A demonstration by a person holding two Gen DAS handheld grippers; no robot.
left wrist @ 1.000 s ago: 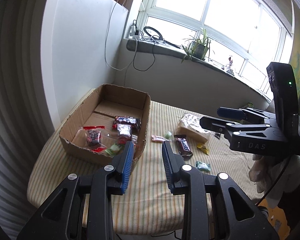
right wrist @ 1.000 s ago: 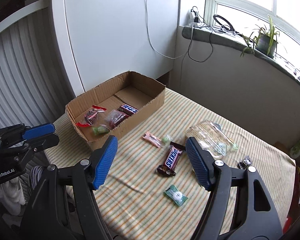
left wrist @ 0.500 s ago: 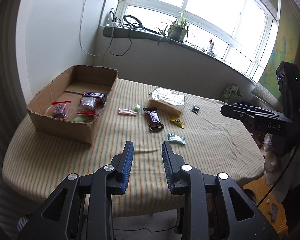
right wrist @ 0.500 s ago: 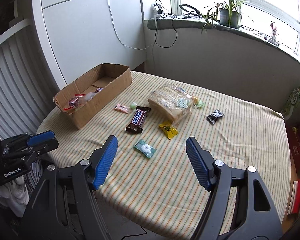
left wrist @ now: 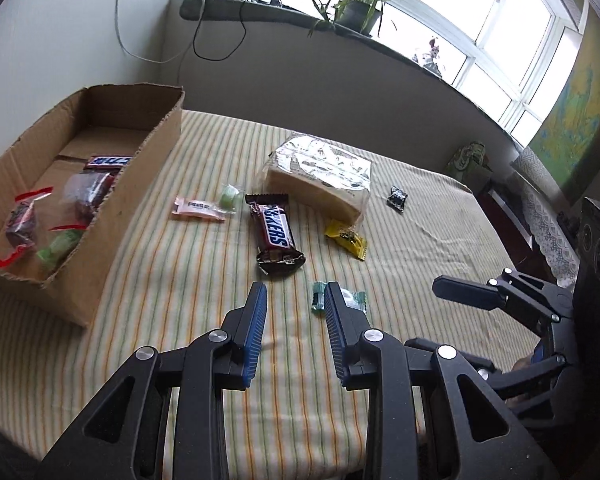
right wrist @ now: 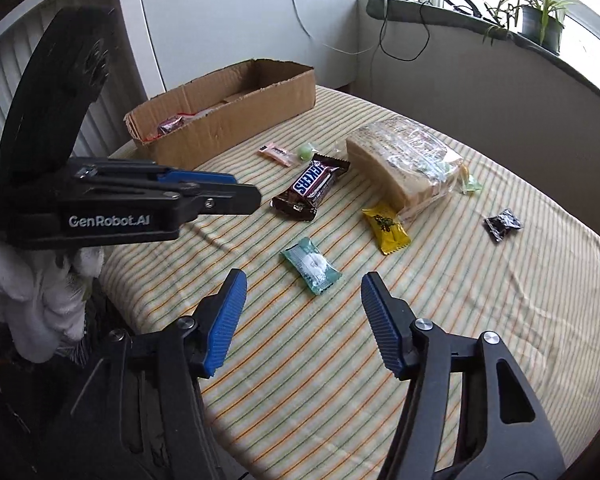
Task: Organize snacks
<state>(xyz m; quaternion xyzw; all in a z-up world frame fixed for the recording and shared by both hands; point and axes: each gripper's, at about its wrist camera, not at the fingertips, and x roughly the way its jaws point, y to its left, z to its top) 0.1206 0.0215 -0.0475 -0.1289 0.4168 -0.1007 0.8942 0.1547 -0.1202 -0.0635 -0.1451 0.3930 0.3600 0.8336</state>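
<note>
Item: open brown cardboard box [left wrist: 80, 184], left of frame in the left-wrist view, on the striped cloth-covered table [left wrist: 420, 248]. Contents already sorted: a blue-wrapped bar [left wrist: 108, 161], red-trimmed clear packets [left wrist: 22, 220], a green sweet [left wrist: 58, 248].

Outstanding, loose on the table at centre frame: brown Snickers bar [right wrist: 312, 184]; pink sachet [right wrist: 276, 153]; round pale-green sweet [right wrist: 305, 152]; clear bag of sliced bread [right wrist: 404, 160]; yellow wrapped sweet [right wrist: 386, 224]; small black packet [right wrist: 502, 224]; mint-green wrapped candy [right wrist: 312, 266].

Left tool [left wrist: 294, 304]: narrow gap, nothing between the jaws, hovering near the mint-green candy.

Right tool [right wrist: 300, 300]: jaws closing but well apart, empty, the mint-green candy lying just beyond the tips.

Assessment: roughly a third of the stock boxed; seven pieces remain. The mint-green candy appears next for collection.
</note>
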